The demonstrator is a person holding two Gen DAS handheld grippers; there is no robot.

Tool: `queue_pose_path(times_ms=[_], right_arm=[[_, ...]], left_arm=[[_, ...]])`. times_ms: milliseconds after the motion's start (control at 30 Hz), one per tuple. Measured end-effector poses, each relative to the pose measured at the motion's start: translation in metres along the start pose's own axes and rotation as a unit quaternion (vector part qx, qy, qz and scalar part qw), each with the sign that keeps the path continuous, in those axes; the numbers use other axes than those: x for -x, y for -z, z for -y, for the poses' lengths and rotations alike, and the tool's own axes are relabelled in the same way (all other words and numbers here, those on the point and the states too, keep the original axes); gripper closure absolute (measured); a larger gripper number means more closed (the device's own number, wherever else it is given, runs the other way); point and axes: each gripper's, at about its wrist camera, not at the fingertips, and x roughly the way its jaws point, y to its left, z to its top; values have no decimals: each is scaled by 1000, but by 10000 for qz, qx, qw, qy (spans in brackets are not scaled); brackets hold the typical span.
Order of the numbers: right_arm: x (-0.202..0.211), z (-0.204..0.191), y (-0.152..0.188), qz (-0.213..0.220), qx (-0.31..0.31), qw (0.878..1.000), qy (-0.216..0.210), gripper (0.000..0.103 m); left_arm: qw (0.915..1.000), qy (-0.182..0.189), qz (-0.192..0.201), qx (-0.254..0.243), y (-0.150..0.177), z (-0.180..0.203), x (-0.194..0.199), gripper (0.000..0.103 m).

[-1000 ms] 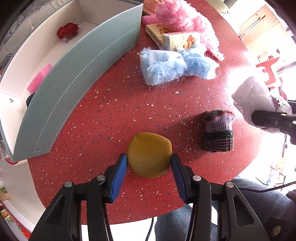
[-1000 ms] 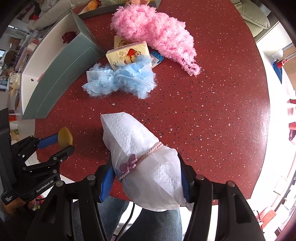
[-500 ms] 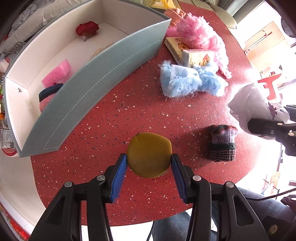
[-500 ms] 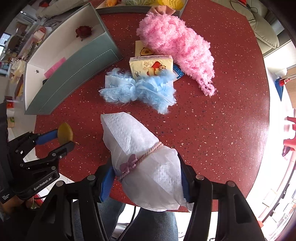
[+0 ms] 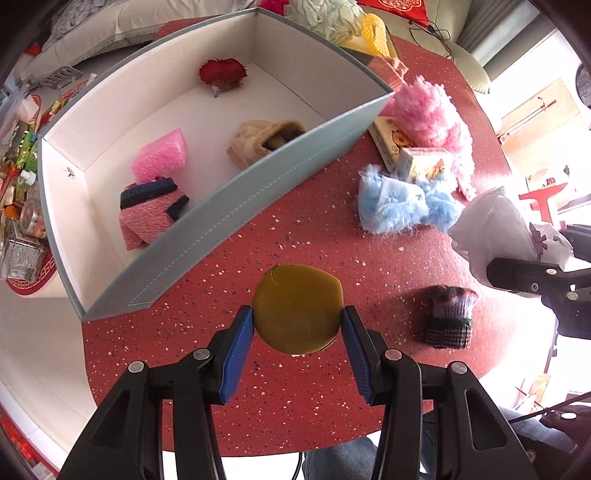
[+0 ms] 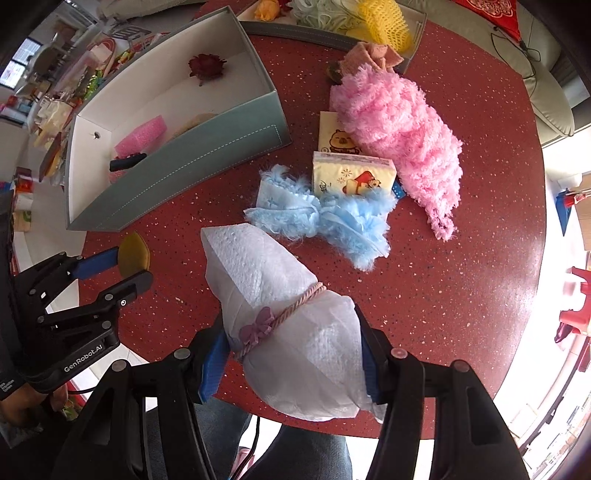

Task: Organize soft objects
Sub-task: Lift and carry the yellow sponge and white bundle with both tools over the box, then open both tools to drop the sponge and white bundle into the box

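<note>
My left gripper [image 5: 297, 325] is shut on a round mustard-yellow pad [image 5: 297, 307] and holds it above the red table, near the front corner of the grey-green box [image 5: 236, 218]. The left gripper and pad [image 6: 133, 254] also show in the right wrist view. My right gripper [image 6: 291, 354] is shut on a white tissue bundle [image 6: 280, 317] tied with a pink cord and bow, held above the table's front edge. It shows at the right of the left wrist view [image 5: 498, 229]. The box holds a red flower [image 5: 222, 74], a pink foam piece [image 5: 159, 158], a pink knit item [image 5: 147, 218] and a beige knit item [image 5: 258, 142].
On the table lie a blue fluffy cloth [image 6: 321, 218], a pink fluffy cloth [image 6: 402, 136], two tissue packs [image 6: 352, 177], and a small striped knit piece [image 5: 447, 318]. A second tray [image 6: 332, 31] with yellow and green soft things stands at the far edge.
Both grippers have risen and tilted up, so the box interior shows more fully. Each still holds its object.
</note>
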Motion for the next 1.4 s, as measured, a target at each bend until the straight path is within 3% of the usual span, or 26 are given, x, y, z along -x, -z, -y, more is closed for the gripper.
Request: queue_pose_path(times_ms=[433,933,1400], right_arm=[[18,-34,-44,171,552,9983,30,40],[40,-79,-112,552,990,9935,-54,40],[13,-90,-162,366,617,9972,-230,40]], left_arm=[[9975,-2,436,551,-30,-31,26,53],[9880,-224,928,1217,-72,-82,51,53],[9810,-479,869,1670,-108,-124,33,53]])
